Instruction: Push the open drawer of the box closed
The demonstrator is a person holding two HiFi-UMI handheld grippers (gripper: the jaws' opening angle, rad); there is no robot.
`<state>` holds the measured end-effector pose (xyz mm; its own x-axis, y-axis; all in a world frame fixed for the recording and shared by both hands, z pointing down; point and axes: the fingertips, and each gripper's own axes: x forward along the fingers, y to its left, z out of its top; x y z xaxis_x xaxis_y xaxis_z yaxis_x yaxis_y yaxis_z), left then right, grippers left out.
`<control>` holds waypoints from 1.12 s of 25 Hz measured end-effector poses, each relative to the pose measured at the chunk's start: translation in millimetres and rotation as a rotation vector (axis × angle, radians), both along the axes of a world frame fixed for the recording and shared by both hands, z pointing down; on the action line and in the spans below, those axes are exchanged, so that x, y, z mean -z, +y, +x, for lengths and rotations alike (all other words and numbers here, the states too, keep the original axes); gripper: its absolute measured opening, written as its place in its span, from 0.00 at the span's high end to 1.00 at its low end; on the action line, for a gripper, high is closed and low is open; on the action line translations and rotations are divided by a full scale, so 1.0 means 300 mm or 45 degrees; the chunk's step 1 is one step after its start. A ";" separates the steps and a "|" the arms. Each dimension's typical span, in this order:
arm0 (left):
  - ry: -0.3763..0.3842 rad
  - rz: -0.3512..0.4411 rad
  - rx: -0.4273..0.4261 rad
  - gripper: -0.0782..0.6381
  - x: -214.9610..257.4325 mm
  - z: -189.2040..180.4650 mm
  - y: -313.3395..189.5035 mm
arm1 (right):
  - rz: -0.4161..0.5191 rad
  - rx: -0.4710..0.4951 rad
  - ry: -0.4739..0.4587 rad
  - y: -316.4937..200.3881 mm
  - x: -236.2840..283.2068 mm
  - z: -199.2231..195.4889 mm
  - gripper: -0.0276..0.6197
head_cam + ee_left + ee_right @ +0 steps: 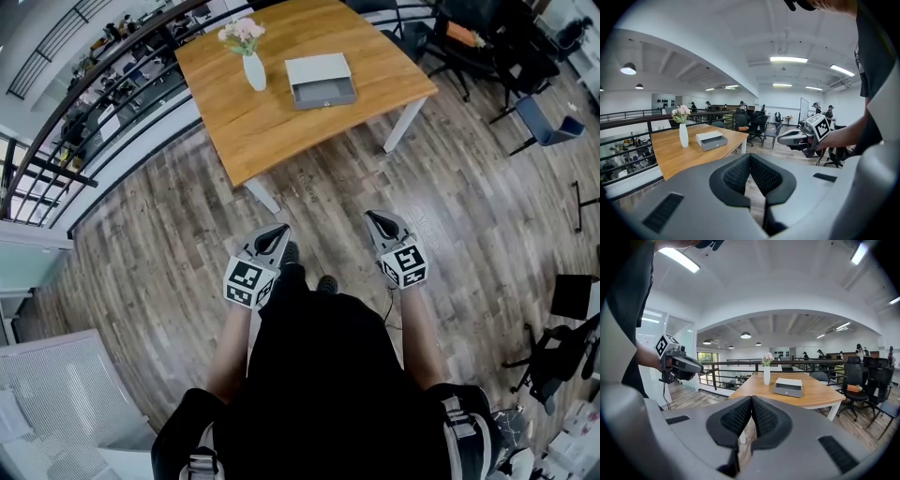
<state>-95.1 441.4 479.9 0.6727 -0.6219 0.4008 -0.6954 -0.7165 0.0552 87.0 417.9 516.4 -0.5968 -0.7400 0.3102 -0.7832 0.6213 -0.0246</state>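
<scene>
Left gripper (277,232), fingers pressed together and empty, well short of tabletop (281,131), where right of vase (254,71) sits box (319,69) with drawer (324,92) part out, likely light, stiff, easy-sliding, push flat on its front; right gripper (377,219) fingers also together, empty.

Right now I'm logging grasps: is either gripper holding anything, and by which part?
Nothing is held. The left gripper and right gripper are both shut and empty, away from the box.
</scene>
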 end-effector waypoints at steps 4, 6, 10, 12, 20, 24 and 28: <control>0.011 -0.009 0.007 0.86 0.000 -0.005 -0.048 | -0.013 -0.004 0.000 -0.045 -0.006 0.000 0.93; 0.014 -0.004 0.006 0.86 0.007 -0.005 -0.084 | -0.017 -0.006 -0.001 -0.074 -0.006 -0.002 0.93; 0.029 0.006 0.001 0.86 0.010 -0.003 -0.161 | -0.026 -0.008 0.015 -0.133 -0.018 -0.009 0.93; 0.033 0.001 -0.003 0.86 0.001 -0.005 -0.194 | -0.029 -0.009 0.021 -0.162 -0.023 -0.015 0.93; 0.050 -0.007 -0.019 0.86 -0.021 0.000 -0.364 | -0.047 -0.015 0.051 -0.320 -0.040 -0.017 0.93; 0.055 -0.024 -0.028 0.86 -0.029 -0.002 -0.463 | -0.060 -0.014 0.060 -0.407 -0.043 -0.028 0.93; 0.057 -0.037 -0.064 0.86 -0.018 0.019 -0.574 | -0.084 -0.036 0.059 -0.500 -0.047 -0.022 0.93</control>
